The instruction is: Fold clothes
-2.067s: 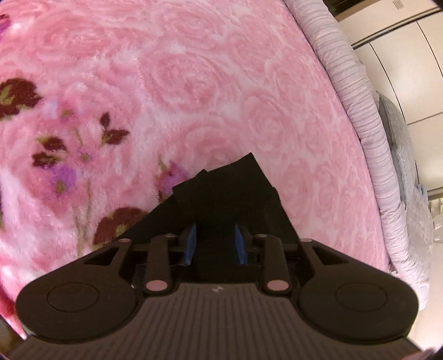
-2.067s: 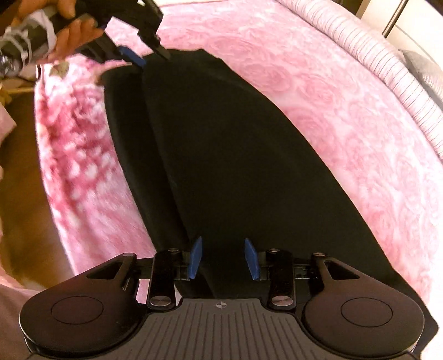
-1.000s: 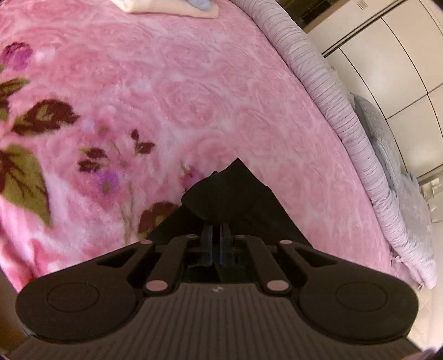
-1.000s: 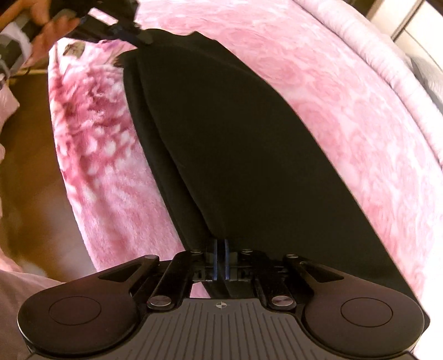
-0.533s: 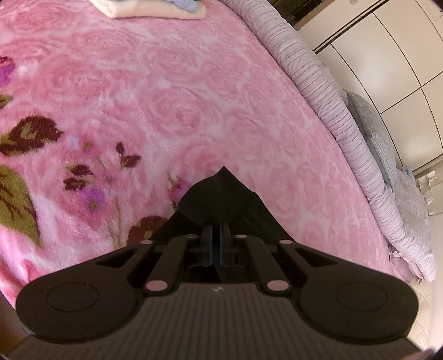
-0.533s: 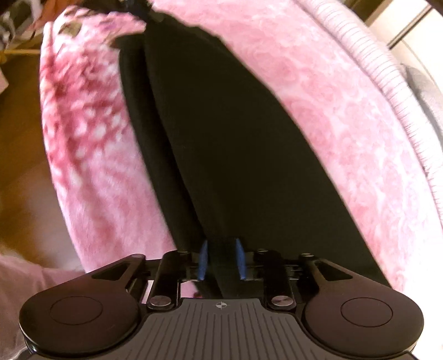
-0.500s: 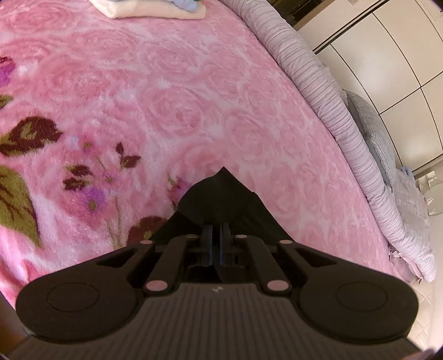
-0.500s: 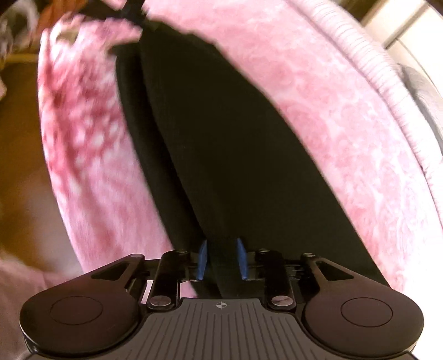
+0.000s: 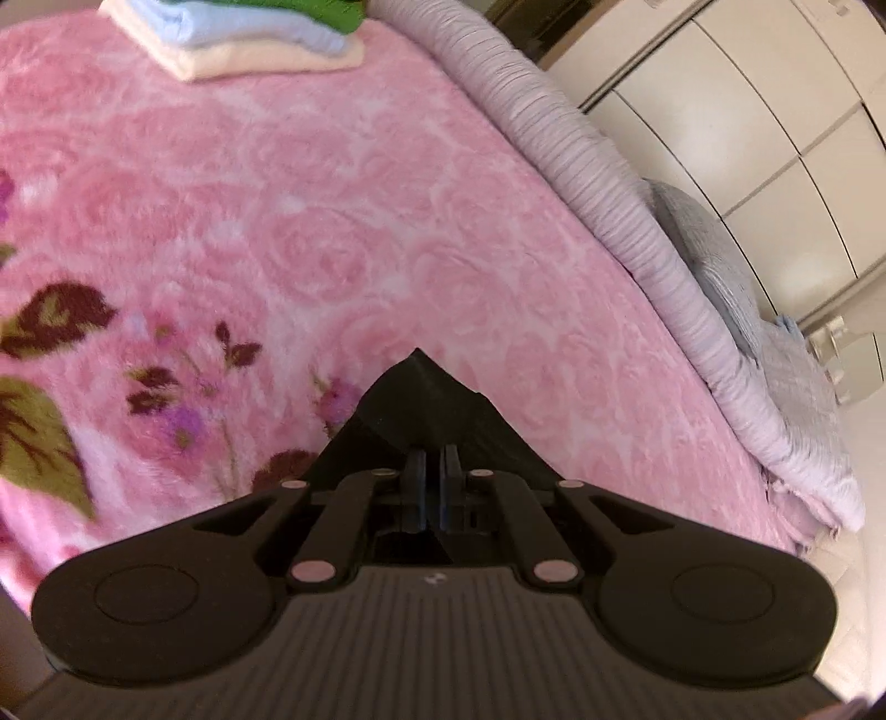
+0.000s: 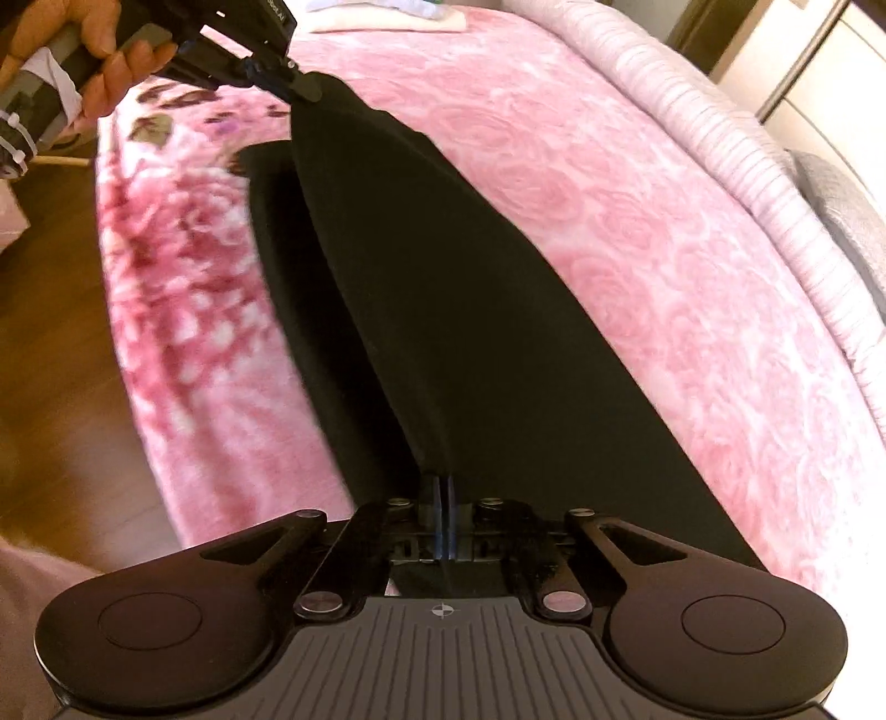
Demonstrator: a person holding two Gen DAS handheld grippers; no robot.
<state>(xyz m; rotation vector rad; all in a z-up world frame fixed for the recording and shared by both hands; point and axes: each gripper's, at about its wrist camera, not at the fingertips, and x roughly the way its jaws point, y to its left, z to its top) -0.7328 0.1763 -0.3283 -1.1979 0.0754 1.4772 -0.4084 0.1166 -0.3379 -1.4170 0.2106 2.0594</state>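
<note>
Garment (image 10: pixel 470 332), black, was stretched lengthwise over the pink bed blanket (image 10: pixel 637 232). R tool (image 10: pixel 444 493) was clenched on its near end, L tool (image 10: pixel 299 91) pinching the far corner, edge lifted. Looked mid-fold; next prob. carry both ends across together, keep tension even. Folded stack (image 9: pixel 243 39) sat beyond.

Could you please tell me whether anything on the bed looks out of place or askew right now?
Nothing stands out. The black garment is stretched between the left hand-held gripper and right hand-held gripper, and the folded stack sits neatly on the pink blanket.
</note>
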